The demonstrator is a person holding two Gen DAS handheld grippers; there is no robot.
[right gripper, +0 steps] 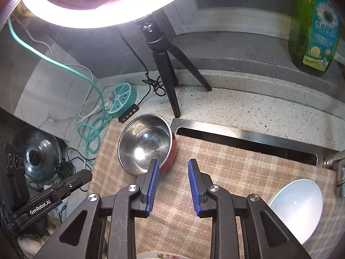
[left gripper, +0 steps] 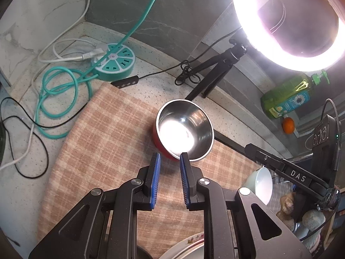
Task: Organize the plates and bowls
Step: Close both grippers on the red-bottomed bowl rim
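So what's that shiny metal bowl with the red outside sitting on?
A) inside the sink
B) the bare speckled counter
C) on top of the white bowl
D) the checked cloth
D: the metal bowl rests upright on the checked cloth, apart from the white bowl further along it.

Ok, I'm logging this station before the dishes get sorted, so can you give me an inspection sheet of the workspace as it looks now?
Surface: speckled stone counter, partly covered by a checked cloth.
Job's things: steel bowl with red outside upright on the cloth; white bowl tilted on the cloth; floral plate at the near edge.
Clutter: green soap bottle, orange, glass pot lid.
Grippers: left gripper and right gripper both slightly open, holding nothing.
Cables: teal cord, white cord and black cord looped by the round power strip.
Surroundings: lit ring light on a small tripod; sink slot.
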